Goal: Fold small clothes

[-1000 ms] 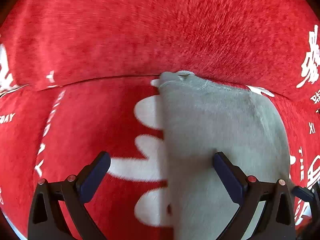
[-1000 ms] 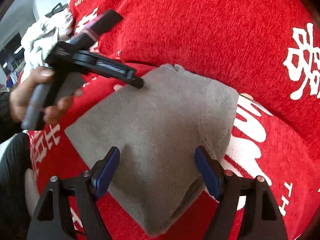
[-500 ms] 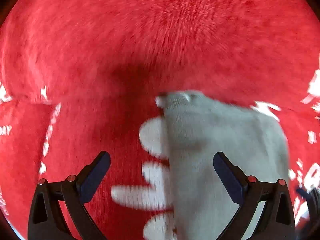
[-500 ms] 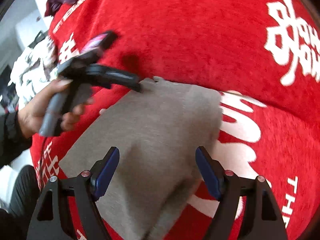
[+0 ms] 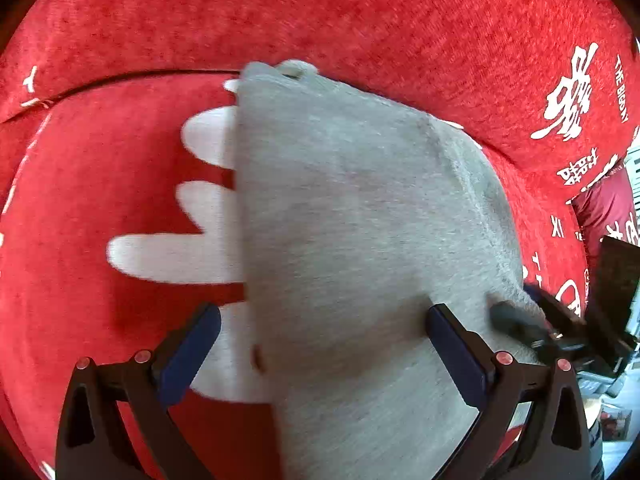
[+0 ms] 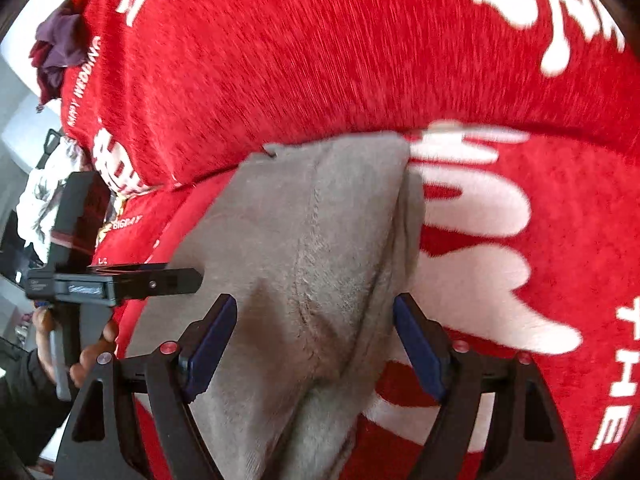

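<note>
Two pairs of tongs, left (image 5: 320, 356) and right (image 6: 312, 344), hung spread over a grey garment (image 6: 304, 264); closing might have pinched the red cover (image 6: 320, 60) too.

Right tool (image 6: 314, 340) descended closer over grey garment (image 6: 304, 248).

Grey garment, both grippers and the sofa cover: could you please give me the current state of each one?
Grey garment: folded, lying on the seat, a ridge bunched along its right side.
Left gripper: open, jaws wide astride the garment's left edge, holding nothing.
Right gripper: open, jaws wide astride the bunched ridge, not clamped.
Red sofa cover: spread over seat and backrest.
Clothes pile: heaped, unfolded, at the far left.
</note>
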